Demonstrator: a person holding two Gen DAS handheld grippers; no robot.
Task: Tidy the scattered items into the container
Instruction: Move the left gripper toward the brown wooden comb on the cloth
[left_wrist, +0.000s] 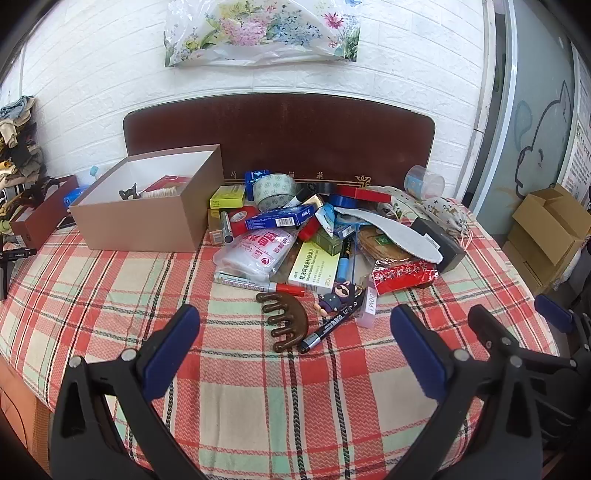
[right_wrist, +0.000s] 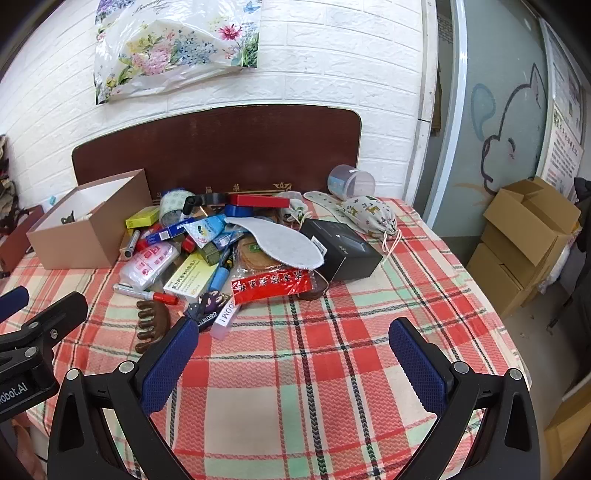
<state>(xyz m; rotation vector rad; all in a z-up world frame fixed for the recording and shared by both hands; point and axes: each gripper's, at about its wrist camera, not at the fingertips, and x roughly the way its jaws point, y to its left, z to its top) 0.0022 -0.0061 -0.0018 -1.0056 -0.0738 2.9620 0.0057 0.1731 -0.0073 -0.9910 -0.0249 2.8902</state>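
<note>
Plaid cloth (left_wrist: 110, 295) w/ clutter, box (left_wrist: 147, 218); brick wall (left_wrist: 406, 74) behind.

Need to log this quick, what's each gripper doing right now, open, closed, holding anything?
Left gripper: open, holding nothing.
Right gripper: open, holding nothing.

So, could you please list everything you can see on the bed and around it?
box: 1, tan, far left on bed, a few items inside
comb: 1, brown wooden, nearest the grippers
red-capped marker: 1, grey, behind comb
black marker: 1, right of comb
tape roll: 1, pale green patterned, by headboard
insole: 1, grey, atop pile
black box: 1, right of pile
drawstring pouch: 1, white printed, far right
left gripper: 1, black with blue pads, open
right gripper: 1, same, open
</note>
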